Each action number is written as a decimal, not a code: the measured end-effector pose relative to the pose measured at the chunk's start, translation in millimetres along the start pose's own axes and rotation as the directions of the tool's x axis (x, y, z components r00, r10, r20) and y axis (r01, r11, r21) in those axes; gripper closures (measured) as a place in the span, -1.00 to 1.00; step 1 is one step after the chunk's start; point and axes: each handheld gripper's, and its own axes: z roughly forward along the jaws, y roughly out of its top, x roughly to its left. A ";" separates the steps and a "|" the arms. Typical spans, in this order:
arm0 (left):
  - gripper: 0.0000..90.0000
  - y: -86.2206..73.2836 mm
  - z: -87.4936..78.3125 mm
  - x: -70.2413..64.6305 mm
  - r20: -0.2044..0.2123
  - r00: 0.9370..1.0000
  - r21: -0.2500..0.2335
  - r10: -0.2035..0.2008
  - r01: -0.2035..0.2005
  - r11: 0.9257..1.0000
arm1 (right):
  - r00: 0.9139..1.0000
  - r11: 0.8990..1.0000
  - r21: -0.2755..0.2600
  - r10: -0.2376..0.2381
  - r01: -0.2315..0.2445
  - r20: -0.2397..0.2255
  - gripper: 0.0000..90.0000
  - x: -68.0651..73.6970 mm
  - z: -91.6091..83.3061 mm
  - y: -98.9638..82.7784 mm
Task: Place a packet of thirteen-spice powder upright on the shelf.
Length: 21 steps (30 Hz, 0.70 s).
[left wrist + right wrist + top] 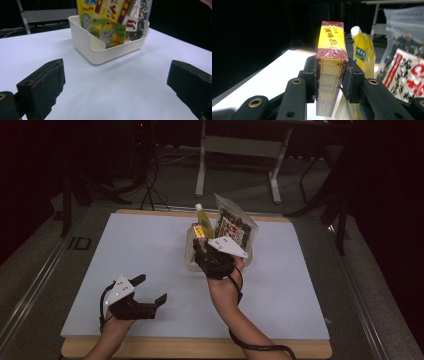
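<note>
Black jaws of the right gripper (329, 82) are seen clamped on the two sides of a yellow-and-red box (331, 62) at the lower middle of the right gripper view, the box held upright and standing well above the pads. Just to its right, a yellow pouch (362, 53) with a white cap and a clear bag of dark contents (404, 65) are seen. In the high view, this gripper (200, 236) is placed at the centre of the frame, over the near edge of a cream bin (189, 255) in which pouch and bag stand. At lower left, the left gripper (151, 289) is held low over the white table top (150, 245), jaws wide apart with nothing between them.
</note>
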 end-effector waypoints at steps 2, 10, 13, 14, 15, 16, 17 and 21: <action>-0.95 -0.2 -1.3 0.4 -0.001 1.000 -0.008 -0.002 0.002 1.000 | 1.000 1.000 0.000 -0.009 0.009 0.020 0.51 3.2 6.8 0.5; -0.95 -0.2 -3.1 -0.5 -0.009 1.000 -0.017 0.008 -0.008 1.000 | 0.995 1.000 0.014 -0.005 0.003 0.104 0.51 5.7 33.9 -2.5; -0.95 -0.1 -3.7 -0.9 -0.015 1.000 -0.022 0.005 -0.006 1.000 | 0.991 0.999 0.041 -0.004 -0.002 0.136 0.51 4.6 48.0 -7.7; -0.95 0.2 -3.9 -0.9 -0.009 1.000 -0.023 0.004 -0.005 1.000 | 0.990 0.999 0.051 0.005 -0.013 0.143 0.51 4.7 51.7 -8.9; -0.95 0.3 -4.0 -1.3 -0.012 1.000 -0.024 0.006 -0.006 1.000 | 0.988 0.998 0.063 -0.005 -0.005 0.156 0.51 5.3 55.5 -10.3; -0.95 0.3 -4.0 -1.3 -0.012 1.000 -0.024 0.006 -0.006 1.000 | 0.988 0.998 0.063 -0.005 -0.005 0.156 0.51 5.3 55.5 -10.3; -0.95 0.1 -4.1 -1.3 -0.011 1.000 -0.027 0.005 -0.005 1.000 | 0.988 0.998 0.068 -0.003 -0.008 0.154 0.51 5.7 59.2 -11.7; -0.95 -0.3 -4.2 -1.1 -0.009 1.000 -0.025 0.002 -0.002 1.000 | 0.982 0.996 0.089 0.002 -0.018 0.187 0.51 6.5 74.2 -14.8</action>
